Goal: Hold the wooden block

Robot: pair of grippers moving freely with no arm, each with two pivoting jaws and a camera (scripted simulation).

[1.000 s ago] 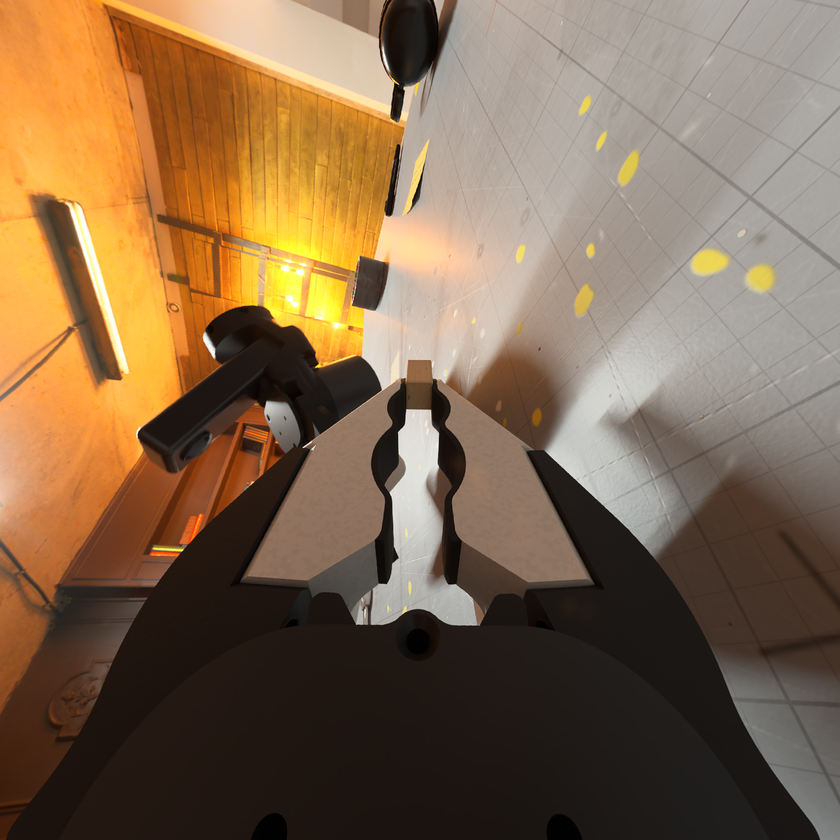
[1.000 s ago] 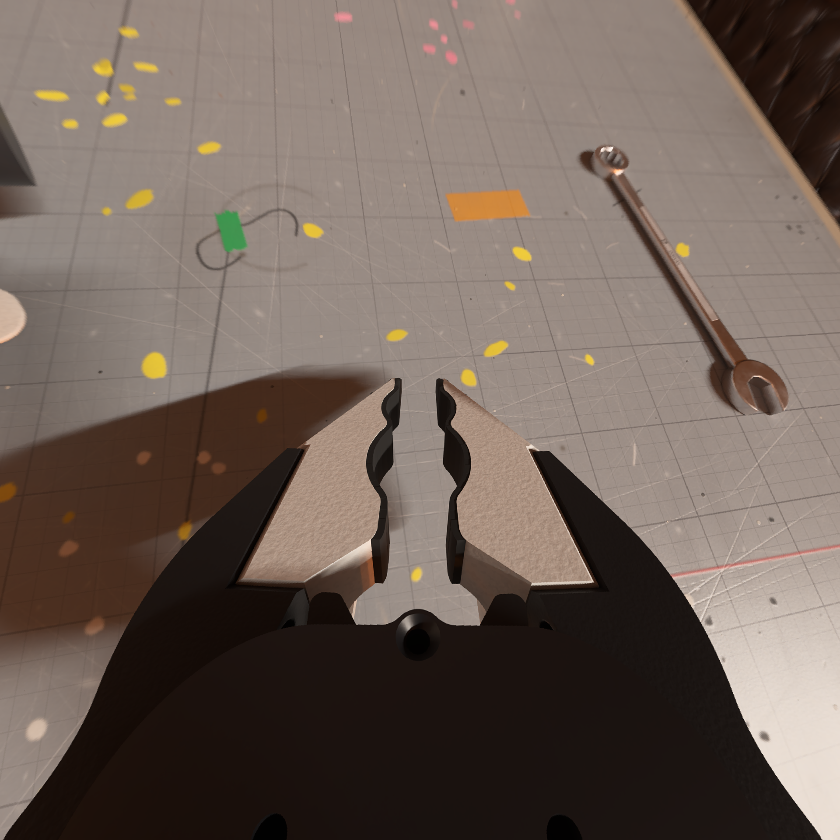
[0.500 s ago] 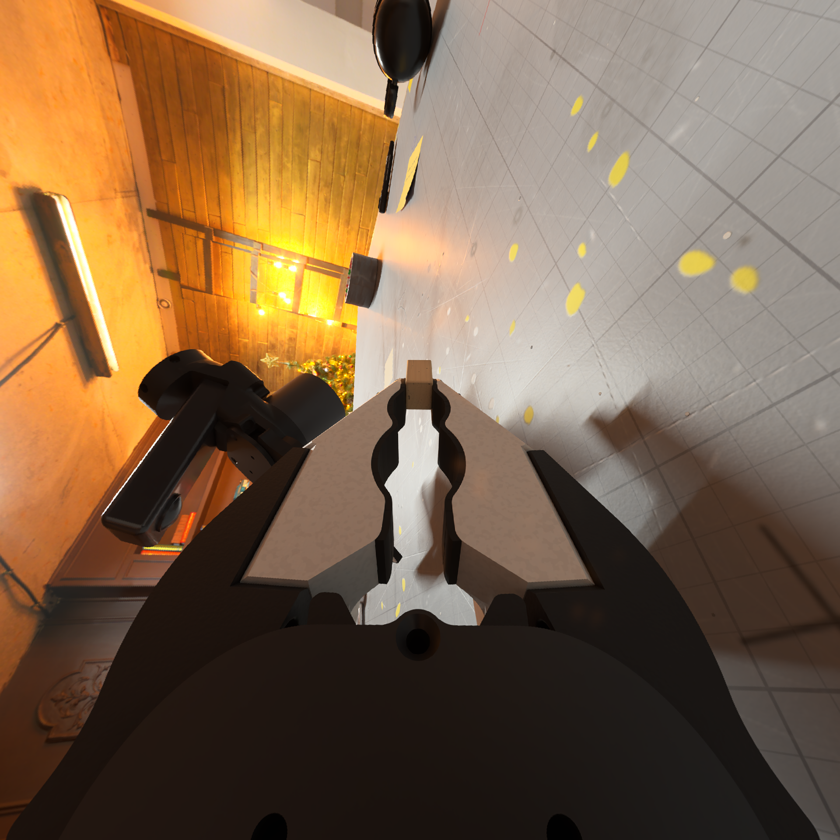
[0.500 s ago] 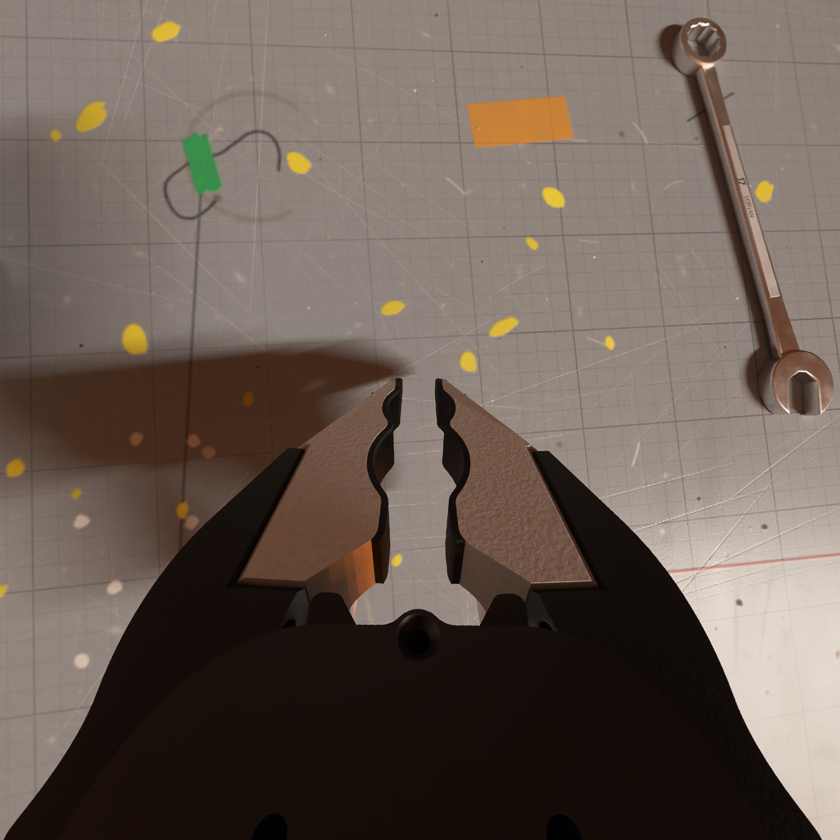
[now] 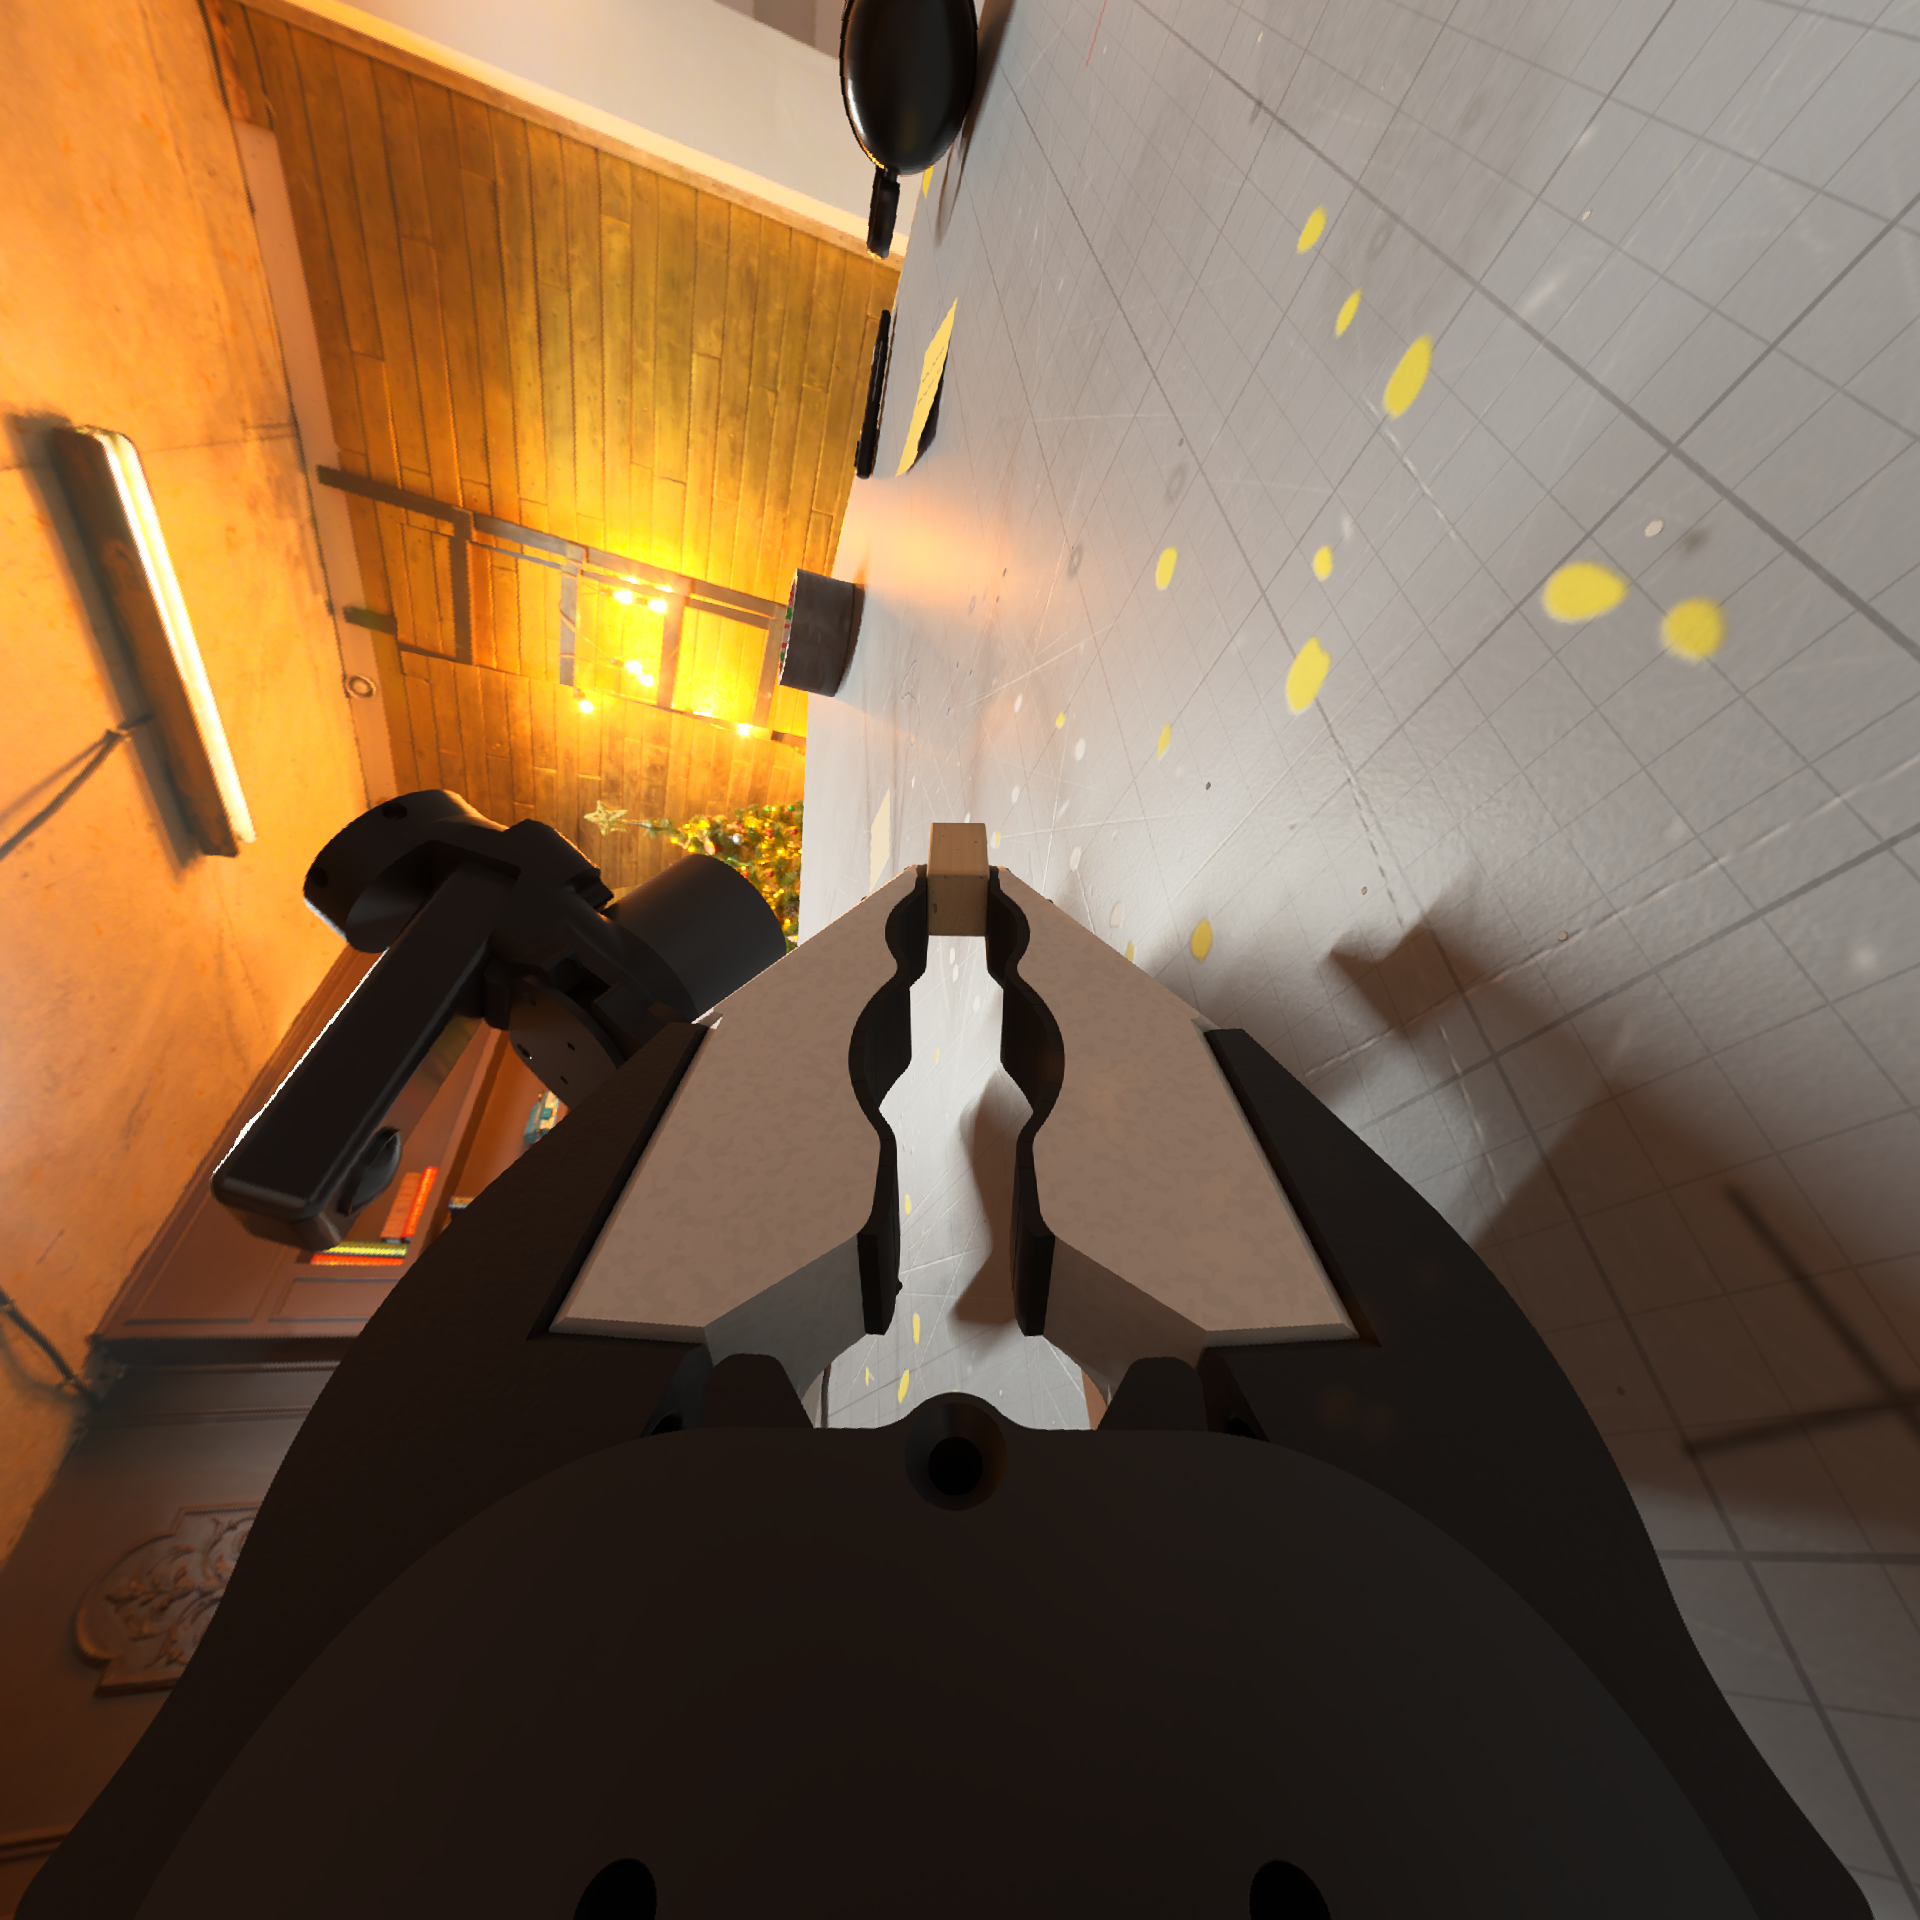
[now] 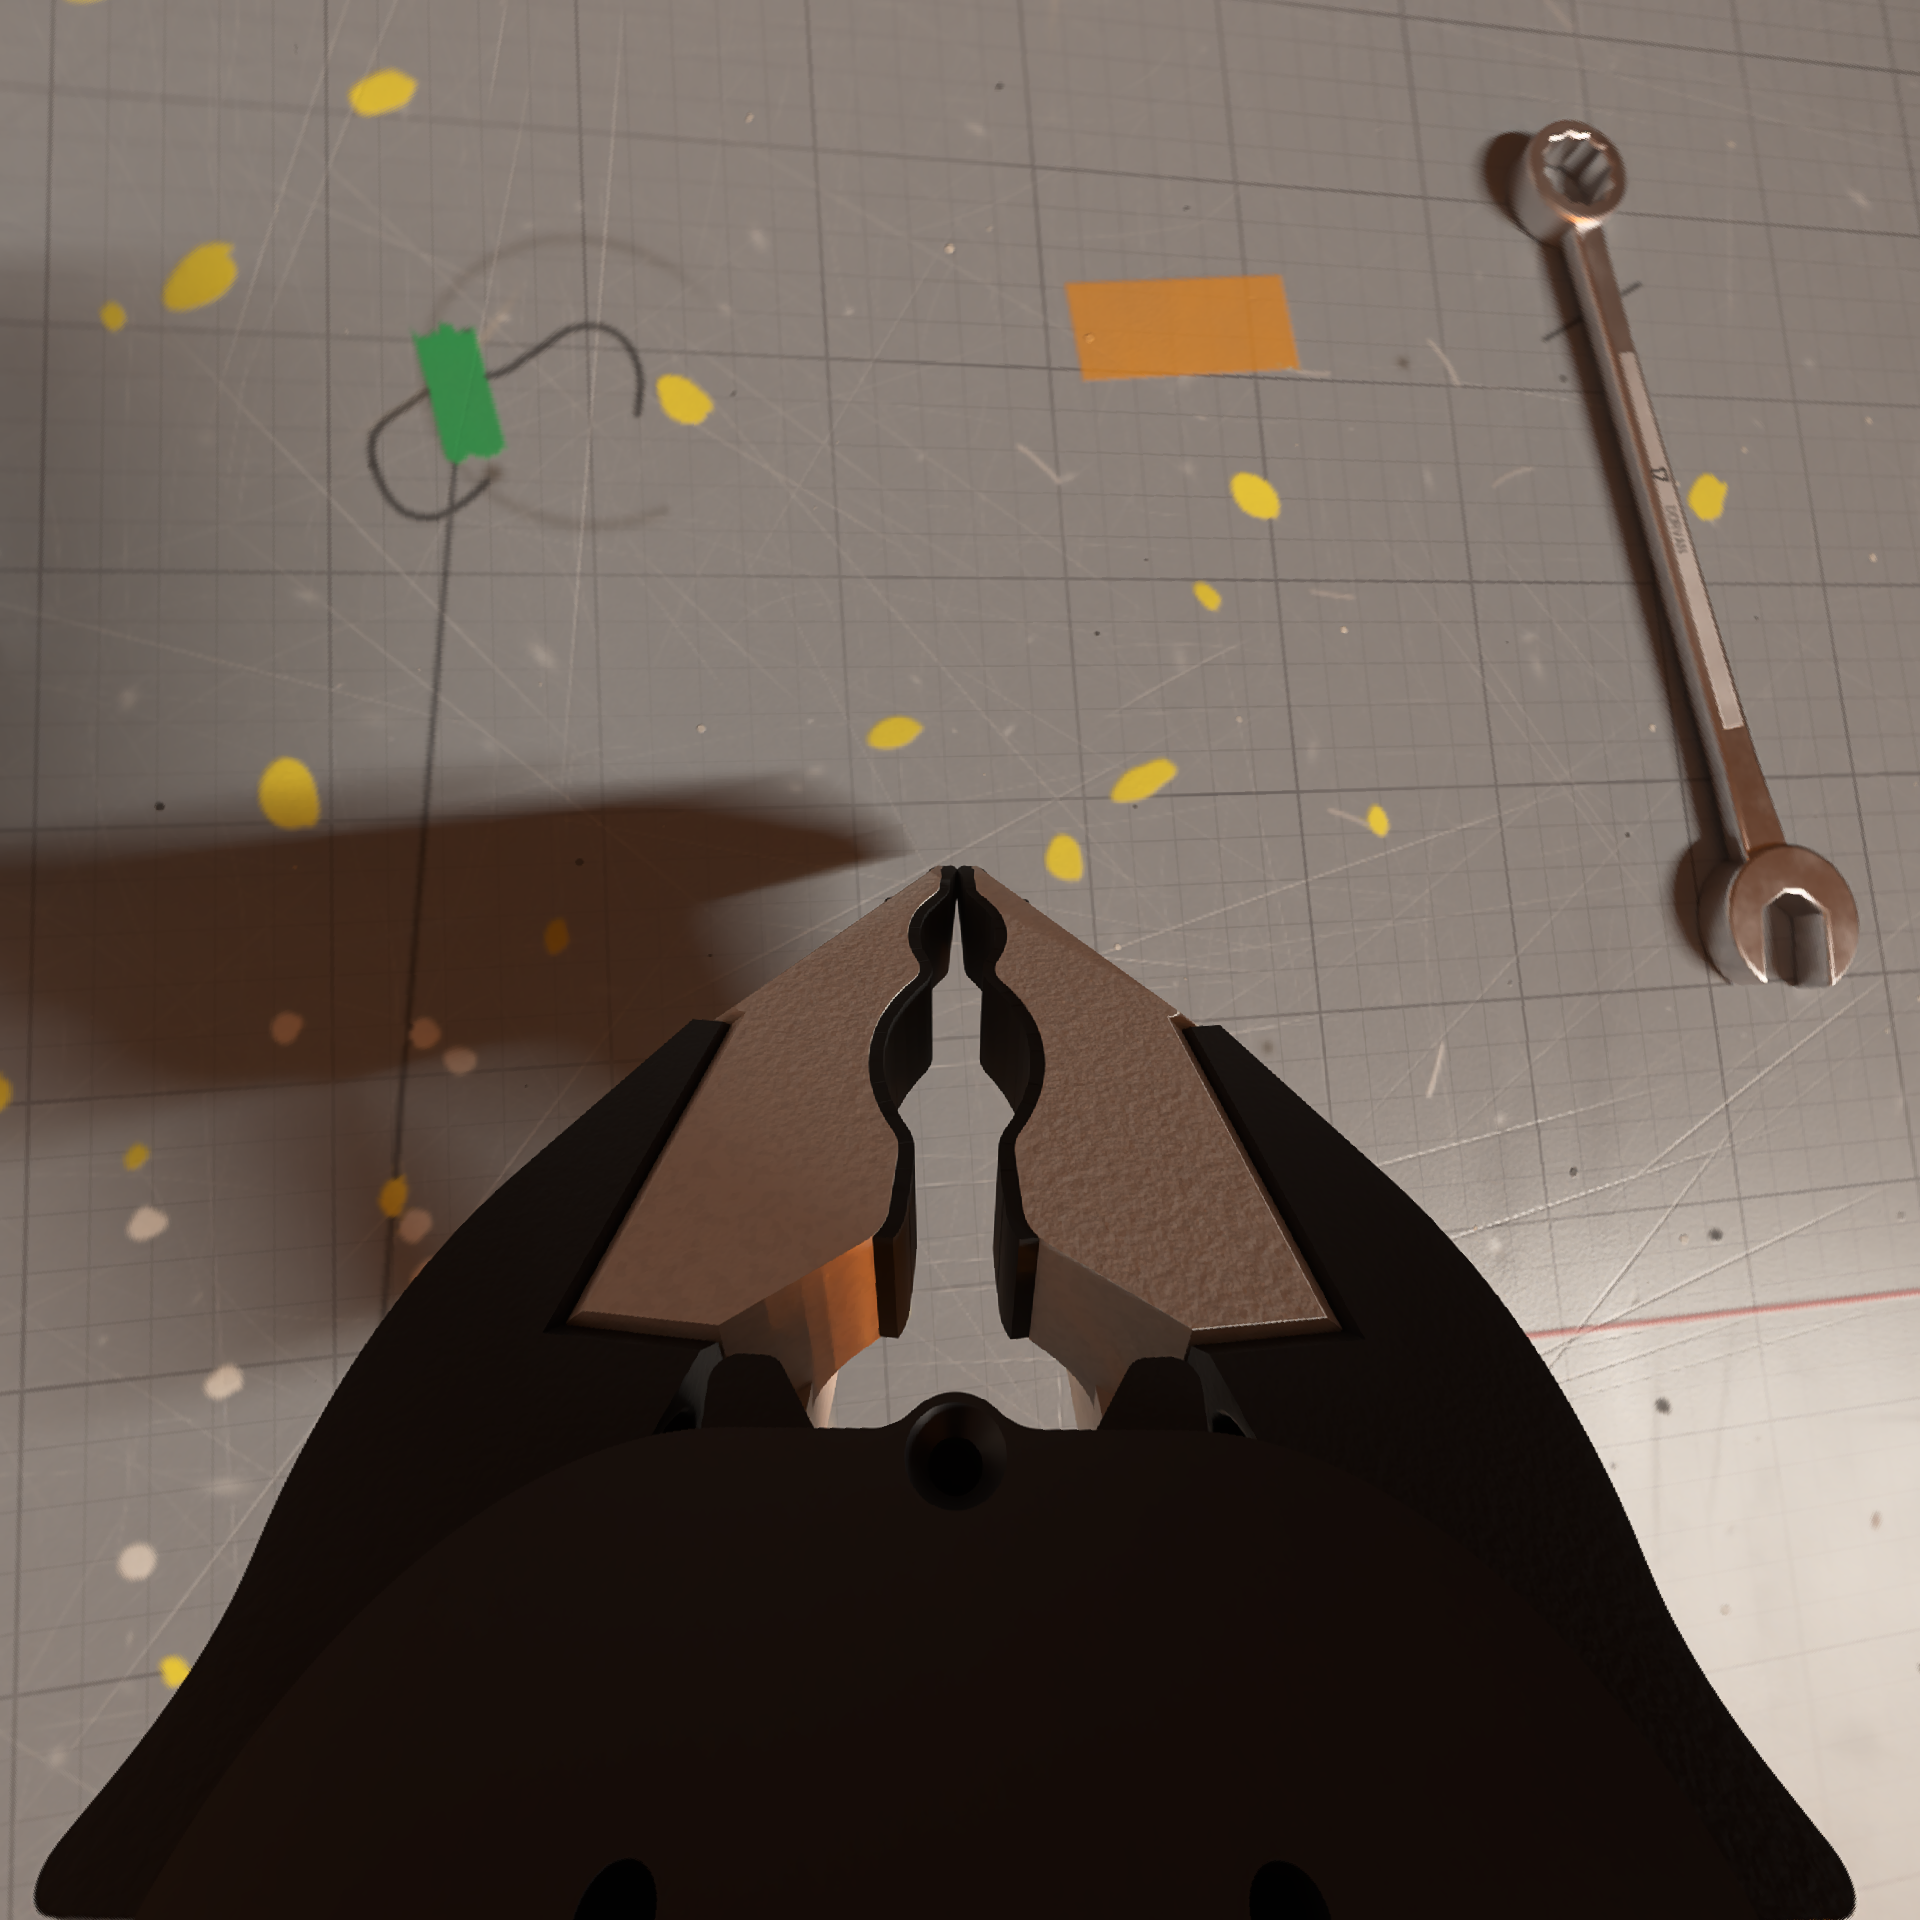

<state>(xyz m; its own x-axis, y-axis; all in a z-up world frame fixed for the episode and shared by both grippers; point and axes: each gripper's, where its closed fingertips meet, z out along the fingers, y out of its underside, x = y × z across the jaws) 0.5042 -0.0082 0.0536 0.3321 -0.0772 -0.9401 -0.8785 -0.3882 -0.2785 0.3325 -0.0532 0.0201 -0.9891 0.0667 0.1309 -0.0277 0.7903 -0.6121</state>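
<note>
left gripper (image 5: 957, 902): tips pinching the wooden block (image 5: 957, 879), block sits at the very ends of the fingers and pokes out past them, lifted off the table
left view tilt: camera rolled sideways, table (image 5: 1558, 935) fills the right half, room wall on the left
block shadow: small square shadow on the table right of the fingers, apart from the block
right gripper (image 6: 957, 875): tips pressed together, nothing between them, hangs over the table (image 6: 935, 582) pointing down at it
right gripper seen from left view: dark body (image 5: 488, 977) off to the left of the block, well apart from it
wrench (image 6: 1683, 582): metal, lies flat on the table, right of the right gripper, ring end far, open end near
orange patch (image 6: 1182, 326): flat rectangle on the table ahead of the right gripper
green tape (image 6: 458, 393): short strip over a thin black wire loop, far left
pan (image 5: 906, 88): black, far end of the table in left view
dark can (image 5: 821, 646): on the table beyond the block
table marks: yellow paint spots scattered all over
</note>
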